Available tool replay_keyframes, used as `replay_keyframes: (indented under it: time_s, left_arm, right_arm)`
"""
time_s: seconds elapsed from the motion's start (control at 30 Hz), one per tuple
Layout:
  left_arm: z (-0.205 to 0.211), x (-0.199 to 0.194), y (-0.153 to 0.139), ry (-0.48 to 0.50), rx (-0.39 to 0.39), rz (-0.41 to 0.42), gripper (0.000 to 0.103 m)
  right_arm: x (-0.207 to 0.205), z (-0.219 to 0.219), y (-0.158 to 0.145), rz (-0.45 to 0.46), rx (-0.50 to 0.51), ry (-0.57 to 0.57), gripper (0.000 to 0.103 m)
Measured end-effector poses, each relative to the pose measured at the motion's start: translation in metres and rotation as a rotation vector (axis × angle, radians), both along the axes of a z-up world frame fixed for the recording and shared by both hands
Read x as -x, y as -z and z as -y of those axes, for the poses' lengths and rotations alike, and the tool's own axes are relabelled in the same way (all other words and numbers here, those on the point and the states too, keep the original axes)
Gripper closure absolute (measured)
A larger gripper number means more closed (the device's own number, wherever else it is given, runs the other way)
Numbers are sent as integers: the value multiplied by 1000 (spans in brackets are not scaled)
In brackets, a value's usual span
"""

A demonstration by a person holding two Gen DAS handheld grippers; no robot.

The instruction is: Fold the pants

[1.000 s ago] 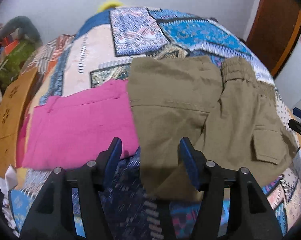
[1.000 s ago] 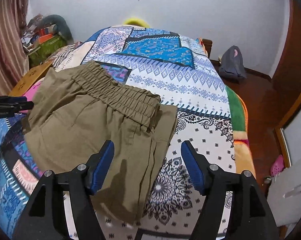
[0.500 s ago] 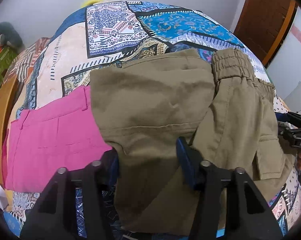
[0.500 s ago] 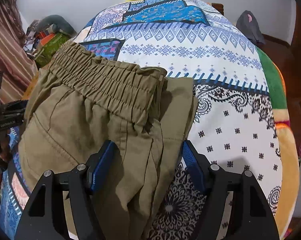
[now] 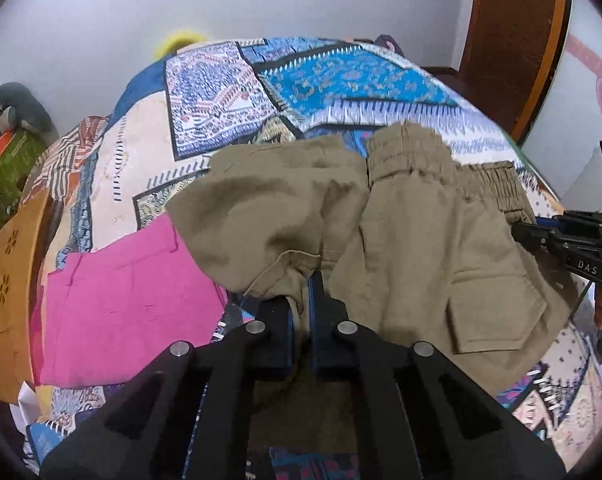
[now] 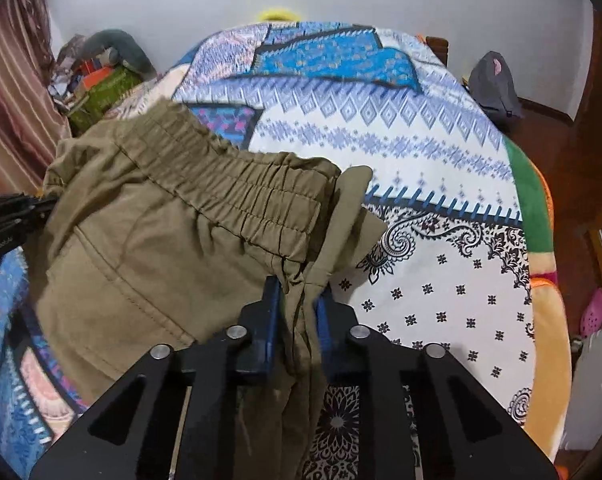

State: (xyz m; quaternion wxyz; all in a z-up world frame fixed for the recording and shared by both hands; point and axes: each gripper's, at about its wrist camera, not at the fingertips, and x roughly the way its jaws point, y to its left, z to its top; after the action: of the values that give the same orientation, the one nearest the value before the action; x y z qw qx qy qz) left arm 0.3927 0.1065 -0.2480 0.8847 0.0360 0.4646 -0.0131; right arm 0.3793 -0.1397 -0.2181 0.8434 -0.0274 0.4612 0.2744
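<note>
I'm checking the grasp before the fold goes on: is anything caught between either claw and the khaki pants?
Nothing visible. The left claw is shut directly on the khaki pants at a bunched hem edge, and the right claw pinches them just below the elastic waistband. The pink garment lies beside, outside the grip.

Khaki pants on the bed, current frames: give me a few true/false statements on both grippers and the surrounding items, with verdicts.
1. The left gripper is shut on the khaki pants. True.
2. The right gripper hangs open above the bedspread. False: it is shut on the pants near the elastic waistband.
3. A pink garment lies beside the pants. True.
4. The cargo pocket is unbuttoned and turned inside out. False: its flap lies flat.
</note>
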Motion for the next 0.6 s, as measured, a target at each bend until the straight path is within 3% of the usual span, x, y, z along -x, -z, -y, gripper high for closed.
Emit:
replay_keyframes:
  time_s: [0.1, 0.37, 0.6]
  left_arm:
    - [-2, 5, -12, -5, 28, 10, 98]
    - [4, 29, -54, -14, 8, 85, 99]
    - [-16, 49, -94, -56, 3, 164, 99]
  right_arm:
    - [7, 5, -16, 30, -18, 0, 90]
    - [27, 1, -66, 118, -52, -24, 91]
    - [34, -20, -104, 171, -86, -50, 91]
